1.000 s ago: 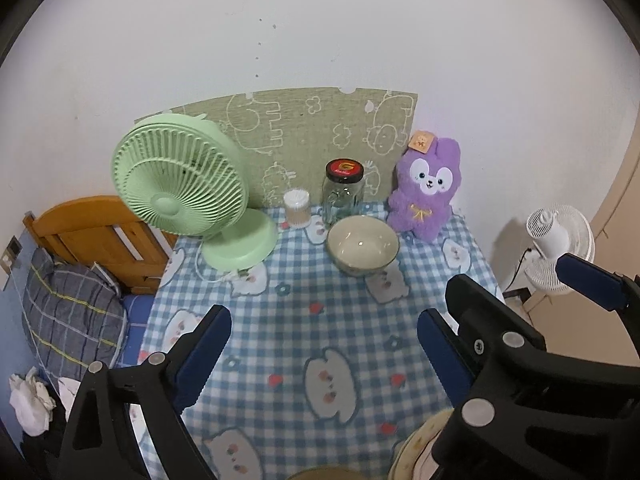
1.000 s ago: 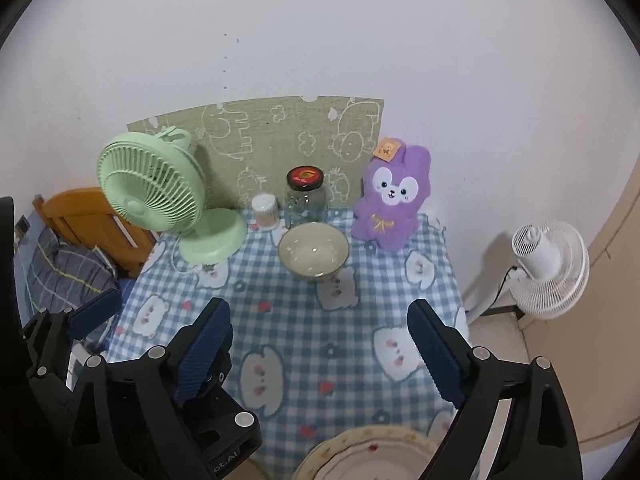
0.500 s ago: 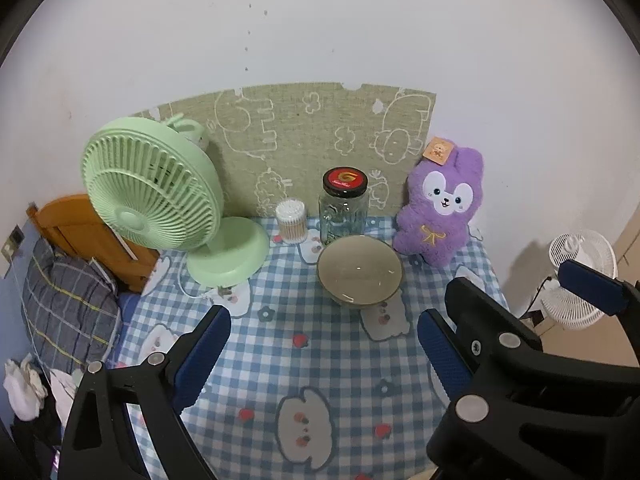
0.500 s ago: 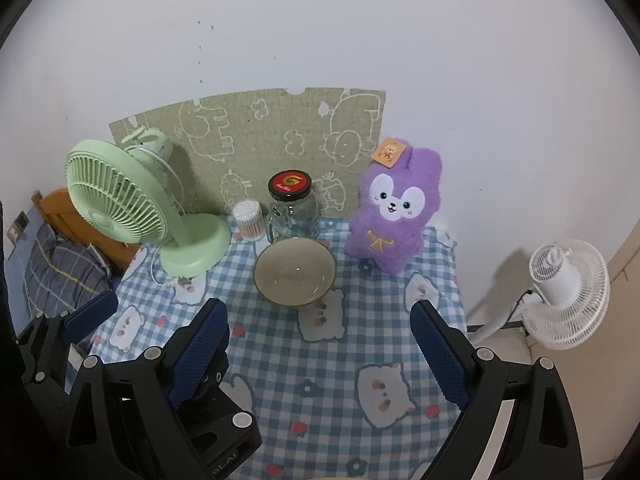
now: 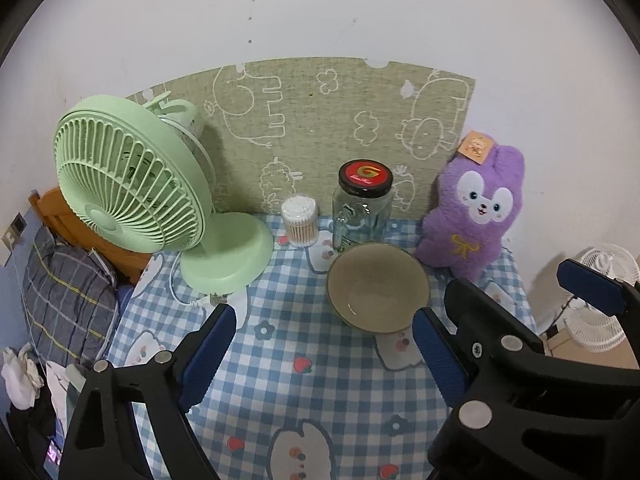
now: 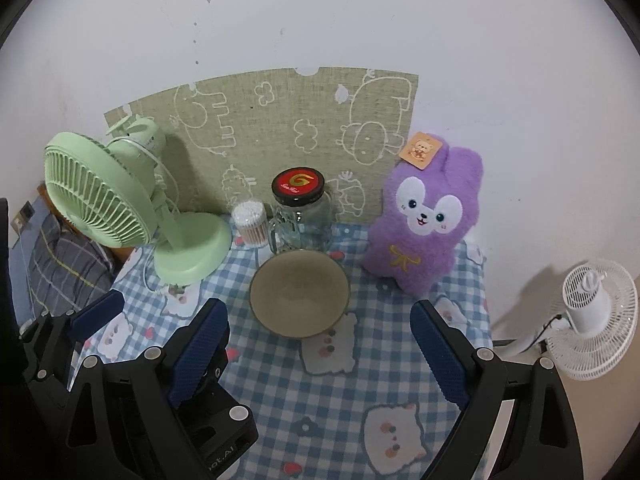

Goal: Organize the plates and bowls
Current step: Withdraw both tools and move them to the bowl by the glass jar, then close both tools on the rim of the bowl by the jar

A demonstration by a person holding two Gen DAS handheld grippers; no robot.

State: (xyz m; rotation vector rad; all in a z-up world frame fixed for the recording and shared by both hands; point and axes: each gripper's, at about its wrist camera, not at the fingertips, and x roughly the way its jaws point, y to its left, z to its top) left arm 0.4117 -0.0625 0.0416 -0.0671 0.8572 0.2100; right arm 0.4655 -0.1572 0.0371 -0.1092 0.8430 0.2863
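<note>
A beige bowl (image 5: 378, 288) (image 6: 299, 293) with a dark rim stands upright and empty on the blue checked tablecloth (image 5: 304, 392) (image 6: 340, 400), near the back of the table. My left gripper (image 5: 324, 356) is open, its blue-padded fingers held above the cloth just in front of the bowl and slightly to its left. My right gripper (image 6: 320, 352) is open too, hovering in front of the bowl with nothing between its fingers. No plate is in view in either frame.
Behind the bowl stand a glass jar (image 5: 362, 210) (image 6: 300, 212) with a red-and-black lid and a cotton swab tub (image 5: 300, 222). A green desk fan (image 5: 132, 188) (image 6: 104, 200) is at left, a purple plush rabbit (image 5: 474, 216) (image 6: 422, 224) at right. A white fan (image 6: 592, 312) stands on the floor off the table's right edge.
Both grippers have moved forward toward the bowl, which now looks larger and nearer. The plate stack seen at the bottom edge a second ago has left both views. Both stay open.
</note>
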